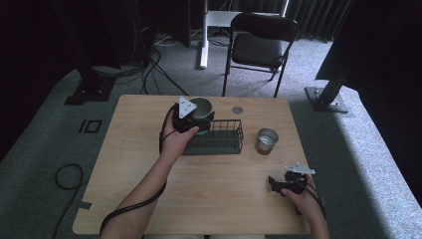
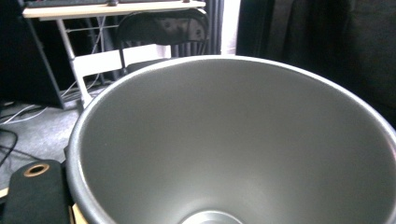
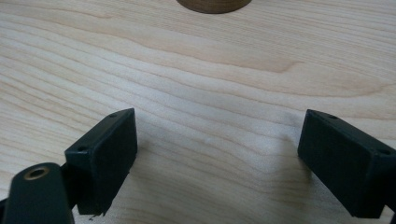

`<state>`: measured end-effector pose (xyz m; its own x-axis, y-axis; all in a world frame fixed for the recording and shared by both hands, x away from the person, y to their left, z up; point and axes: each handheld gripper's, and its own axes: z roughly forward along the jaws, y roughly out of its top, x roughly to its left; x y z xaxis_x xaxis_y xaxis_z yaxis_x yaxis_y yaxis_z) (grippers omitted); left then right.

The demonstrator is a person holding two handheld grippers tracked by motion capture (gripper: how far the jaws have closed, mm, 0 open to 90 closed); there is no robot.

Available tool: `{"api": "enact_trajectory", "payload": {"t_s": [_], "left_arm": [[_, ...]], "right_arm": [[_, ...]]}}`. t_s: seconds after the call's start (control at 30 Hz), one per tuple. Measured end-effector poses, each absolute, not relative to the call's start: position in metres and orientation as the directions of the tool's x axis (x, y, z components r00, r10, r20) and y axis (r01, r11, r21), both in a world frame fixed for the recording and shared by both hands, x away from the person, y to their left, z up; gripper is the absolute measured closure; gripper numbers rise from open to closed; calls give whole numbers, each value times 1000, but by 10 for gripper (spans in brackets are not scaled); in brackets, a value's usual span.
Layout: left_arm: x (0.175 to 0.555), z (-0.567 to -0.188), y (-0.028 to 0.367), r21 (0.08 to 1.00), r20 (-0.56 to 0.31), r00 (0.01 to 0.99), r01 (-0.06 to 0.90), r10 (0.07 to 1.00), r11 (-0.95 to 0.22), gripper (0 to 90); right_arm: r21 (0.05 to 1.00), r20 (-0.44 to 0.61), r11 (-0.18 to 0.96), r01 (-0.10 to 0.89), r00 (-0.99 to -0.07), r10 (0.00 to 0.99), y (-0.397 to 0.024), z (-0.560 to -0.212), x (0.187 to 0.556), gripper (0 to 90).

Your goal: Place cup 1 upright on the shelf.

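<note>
Over wire basket [image 1: 221, 134] | left gripper [image 1: 191, 119] clamps metal cup [image 1: 201, 108] | right gripper [image 3: 217, 163] jaws wide, empty

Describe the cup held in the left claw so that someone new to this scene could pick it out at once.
On the wooden table, find the black wire basket near the middle. At the basket's left end the left claw holds a grey metal cup, its mouth open upward. Unlike the shinier metal cup that stands alone right of the basket, this one is dull and gripped.
</note>
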<state>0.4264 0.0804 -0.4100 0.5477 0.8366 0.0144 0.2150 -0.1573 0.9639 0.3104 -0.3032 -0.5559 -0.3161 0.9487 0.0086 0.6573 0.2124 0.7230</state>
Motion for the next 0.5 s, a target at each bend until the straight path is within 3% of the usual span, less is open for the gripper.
{"api": "enact_trajectory", "payload": {"t_s": [0.5], "left_arm": [[441,-441,95,959,-12,508,250,861,-134,138]], "right_arm": [[723,9,212,658,-315,949,-303,-556,310,116]]}}
